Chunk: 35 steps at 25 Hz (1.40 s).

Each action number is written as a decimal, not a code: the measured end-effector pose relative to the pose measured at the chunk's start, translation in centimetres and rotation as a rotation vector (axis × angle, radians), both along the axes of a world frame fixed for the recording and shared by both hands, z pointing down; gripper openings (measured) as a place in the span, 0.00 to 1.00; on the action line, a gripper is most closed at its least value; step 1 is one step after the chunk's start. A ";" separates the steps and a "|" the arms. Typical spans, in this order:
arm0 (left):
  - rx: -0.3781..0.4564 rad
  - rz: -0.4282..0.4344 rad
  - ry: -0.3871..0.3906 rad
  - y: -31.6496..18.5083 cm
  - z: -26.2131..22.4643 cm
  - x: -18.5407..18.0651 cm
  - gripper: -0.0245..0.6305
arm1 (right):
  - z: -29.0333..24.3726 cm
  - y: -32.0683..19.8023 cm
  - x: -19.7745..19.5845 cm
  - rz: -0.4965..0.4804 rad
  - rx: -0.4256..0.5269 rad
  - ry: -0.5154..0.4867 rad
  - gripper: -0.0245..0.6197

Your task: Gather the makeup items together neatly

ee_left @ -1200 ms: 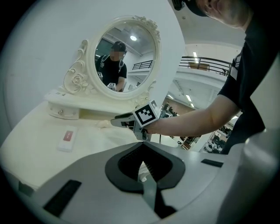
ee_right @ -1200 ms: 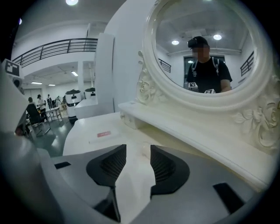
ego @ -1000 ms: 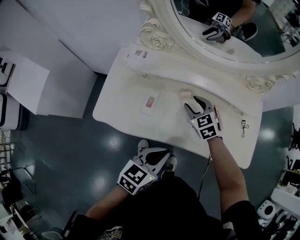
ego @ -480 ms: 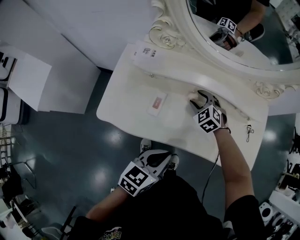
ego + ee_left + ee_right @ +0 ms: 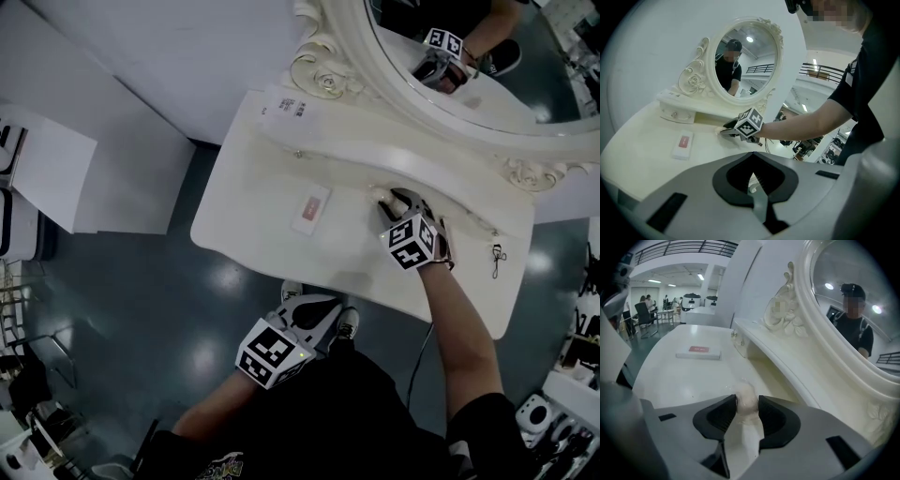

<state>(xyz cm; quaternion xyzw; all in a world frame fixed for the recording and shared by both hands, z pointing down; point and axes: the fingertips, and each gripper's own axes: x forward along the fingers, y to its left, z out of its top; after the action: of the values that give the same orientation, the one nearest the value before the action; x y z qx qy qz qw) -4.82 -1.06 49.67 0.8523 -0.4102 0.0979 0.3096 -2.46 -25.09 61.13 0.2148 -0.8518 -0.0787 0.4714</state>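
The right gripper (image 5: 747,405) points steeply down. Its 2 jaws have just been closing and now pinch a small pale sponge (image 5: 746,397) from both sides, at a fairly wide spread. The sponge sits on the dressing table (image 5: 262,216) close to the back edge, under the ledge below the mirror (image 5: 450,84). A flat white box (image 5: 310,208) lies well apart toward the left end, and an eyelash curler (image 5: 498,253) lies near the right end. The left gripper (image 5: 752,180) hangs shut and empty off the front edge. This looks to me like the pick-up step. Next would be a lift and a carry toward the box, with a gentle grip because the sponge looks soft.
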 end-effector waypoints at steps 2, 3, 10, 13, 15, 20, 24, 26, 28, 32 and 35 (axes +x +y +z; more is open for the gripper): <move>0.004 0.007 -0.003 -0.2 -0.2 0.0 0.05 | -0.4 0.5 0.3 0.066 -0.014 -0.034 0.30; 0.007 0.015 -0.002 -0.2 -0.2 0.1 0.05 | -0.6 0.8 0.4 0.097 -0.023 -0.053 0.30; 0.028 0.071 -0.002 -0.1 -0.6 0.3 0.05 | -2.2 3.7 1.1 0.226 -0.058 -0.158 0.29; 0.034 0.095 -0.005 0.0 -0.7 0.3 0.05 | -2.2 5.2 1.6 0.269 -0.076 -0.185 0.29; 0.037 0.109 -0.005 0.2 -0.7 0.3 0.05 | -2.0 6.2 2.0 0.296 -0.086 -0.191 0.29; 0.040 0.142 -0.002 0.4 -1.0 -0.2 0.05 | -1.5 8.5 1.8 0.355 -0.096 -0.198 0.29; 0.040 0.166 -0.001 0.6 -1.1 -0.6 0.05 | -1.2 9.2 1.2 0.428 -0.095 -0.203 0.29; 0.041 0.176 -0.003 0.7 -1.0 -1.0 0.05 | -0.8 9.4 0.8 0.456 -0.091 -0.193 0.29; 0.044 0.183 -0.004 0.6 -1.0 -1.5 0.05 | -0.5 9.6 0.5 0.479 -0.089 -0.181 0.29; 0.044 0.195 -0.004 0.5 -1.0 -2.6 0.05 | 0.0 9.4 0.0 0.513 -0.078 -0.164 0.29; 0.040 0.203 -0.005 0.5 -0.8 -3.5 0.05 | 0.1 9.2 -0.3 0.533 -0.073 -0.153 0.29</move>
<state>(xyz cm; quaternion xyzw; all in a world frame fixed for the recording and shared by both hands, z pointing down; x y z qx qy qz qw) -8.28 -0.55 48.88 0.8953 -0.3242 0.1225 0.2799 -2.79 -15.85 61.21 0.4195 -0.8007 0.0954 0.4170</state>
